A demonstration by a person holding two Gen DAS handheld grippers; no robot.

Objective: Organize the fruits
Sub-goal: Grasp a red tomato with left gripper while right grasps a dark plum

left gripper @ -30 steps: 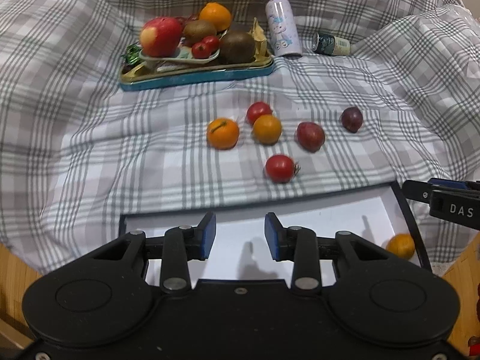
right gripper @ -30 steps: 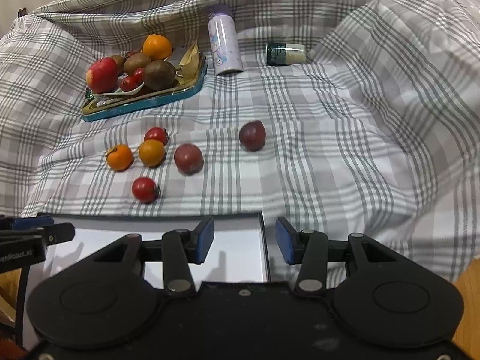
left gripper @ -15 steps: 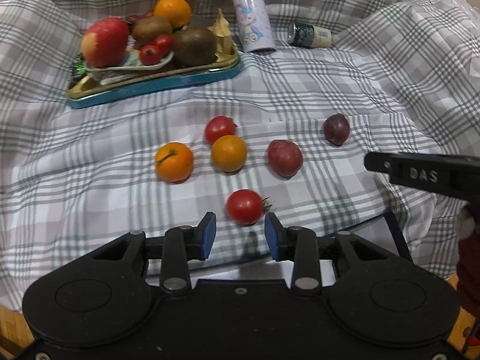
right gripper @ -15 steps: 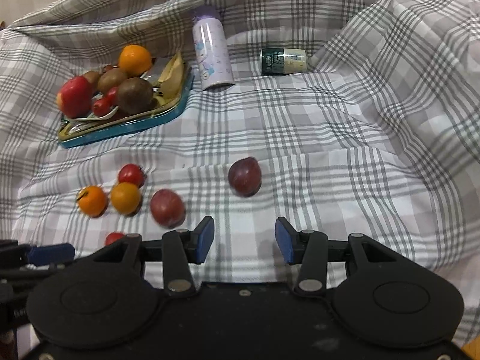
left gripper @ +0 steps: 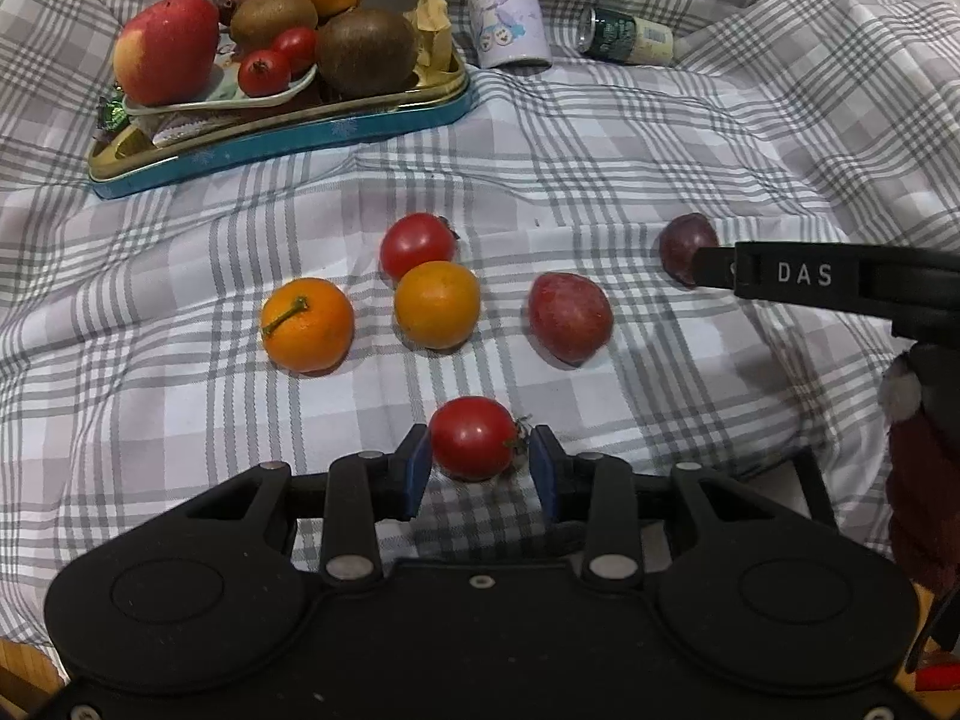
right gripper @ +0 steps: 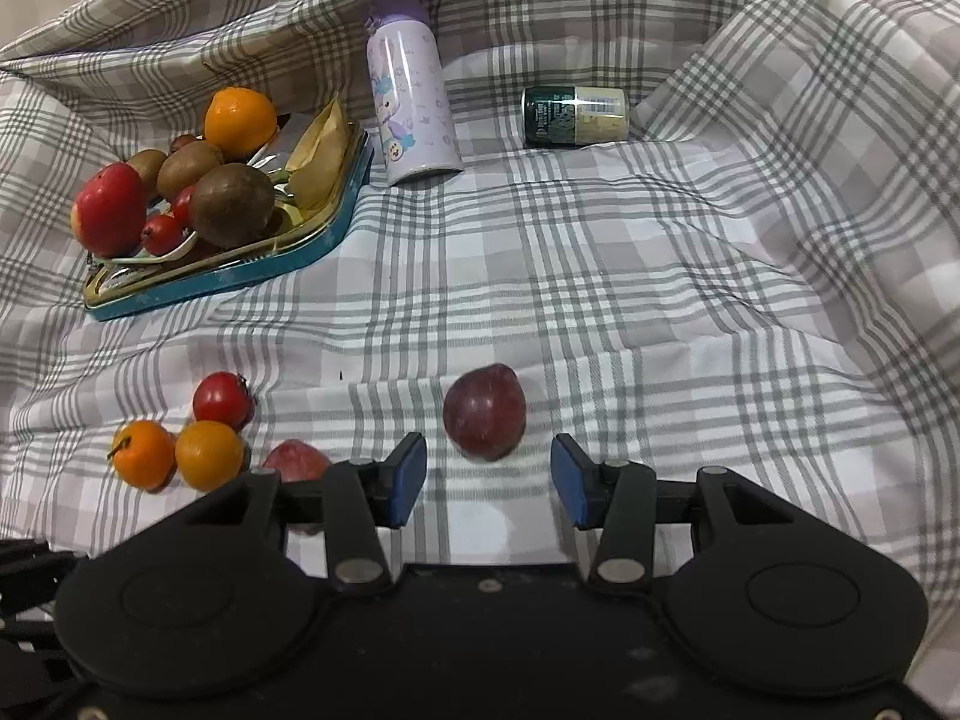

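Loose fruit lies on a plaid cloth. In the left wrist view my left gripper (left gripper: 477,468) is open, its blue pads on either side of a red tomato (left gripper: 472,437). Beyond it lie an orange with a stem (left gripper: 307,324), a second orange (left gripper: 437,304), another red tomato (left gripper: 416,244) and a reddish plum (left gripper: 570,317). In the right wrist view my right gripper (right gripper: 489,480) is open just in front of a dark purple plum (right gripper: 485,410), which is not between the pads. That plum (left gripper: 684,243) shows in the left view behind the right gripper's finger (left gripper: 840,282).
A teal and gold tin tray (right gripper: 288,252) at the back left holds an apple (right gripper: 109,210), kiwis, an orange and small red fruit. A lilac bottle (right gripper: 411,96) stands behind it, and a dark green jar (right gripper: 576,117) lies on its side.
Both grippers moved forward and down over the cloth, off the white tray at the near edge. The left now brackets the tomato. The right has come close to the dark plum.
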